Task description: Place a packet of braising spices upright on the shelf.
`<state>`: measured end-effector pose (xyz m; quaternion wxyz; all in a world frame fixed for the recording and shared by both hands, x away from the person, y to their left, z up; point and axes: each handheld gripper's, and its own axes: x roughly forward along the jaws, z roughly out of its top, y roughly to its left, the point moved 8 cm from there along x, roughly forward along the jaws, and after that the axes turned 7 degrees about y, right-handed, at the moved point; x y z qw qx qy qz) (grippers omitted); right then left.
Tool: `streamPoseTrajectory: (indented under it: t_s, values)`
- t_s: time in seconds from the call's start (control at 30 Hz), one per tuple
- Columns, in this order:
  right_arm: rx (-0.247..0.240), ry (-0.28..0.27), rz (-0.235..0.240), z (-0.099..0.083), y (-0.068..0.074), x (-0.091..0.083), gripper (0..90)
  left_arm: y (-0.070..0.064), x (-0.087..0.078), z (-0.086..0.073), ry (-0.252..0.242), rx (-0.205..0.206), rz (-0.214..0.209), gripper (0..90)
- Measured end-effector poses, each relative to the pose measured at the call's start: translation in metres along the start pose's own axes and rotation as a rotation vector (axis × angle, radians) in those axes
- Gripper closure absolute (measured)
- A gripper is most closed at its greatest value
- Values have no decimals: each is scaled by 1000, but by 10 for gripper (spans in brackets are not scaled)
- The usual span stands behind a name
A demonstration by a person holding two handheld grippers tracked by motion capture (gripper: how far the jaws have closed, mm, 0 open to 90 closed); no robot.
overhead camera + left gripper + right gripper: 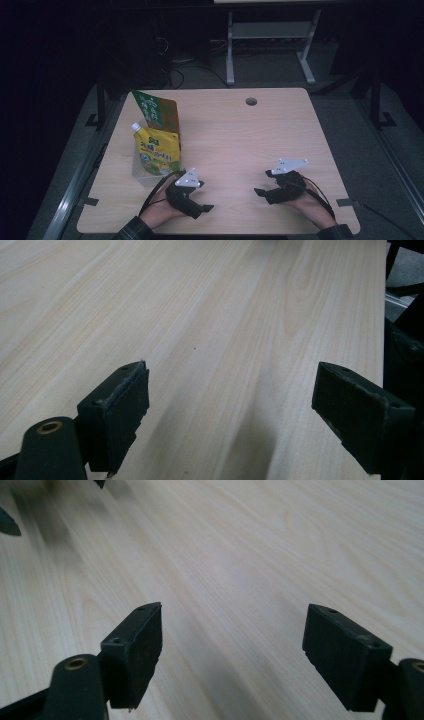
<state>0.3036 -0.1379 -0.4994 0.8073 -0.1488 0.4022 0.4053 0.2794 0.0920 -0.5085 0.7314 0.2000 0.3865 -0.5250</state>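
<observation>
A yellow spouted pouch (pixel 157 150) stands in a clear container (pixel 142 172) at the table's left, with a green and orange pouch (pixel 157 112) upright just behind it. My left gripper (pixel 202 206) rests low near the front edge, right of the container, held in a hand. Its jaws are wide open over bare wood, as the left gripper view (pixel 230 410) shows. My right gripper (pixel 261 192) lies near the front right, also held in a hand. It is open with nothing between its fingers (pixel 232 650).
The light wooden table (pixel 240 145) has a round cable hole (pixel 251 101) at its back middle. Beyond the table stands a white metal frame (pixel 270 45) on a dark floor. Cables trail from both grippers toward the front edge.
</observation>
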Motion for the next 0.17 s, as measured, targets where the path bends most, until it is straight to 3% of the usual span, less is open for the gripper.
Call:
streamPoseTrajectory:
  t_s: [0.17]
  values:
    - [9, -13, 4, 1, 0, -1, 211, -1, 1, 0, 1, 8, 2, 147]
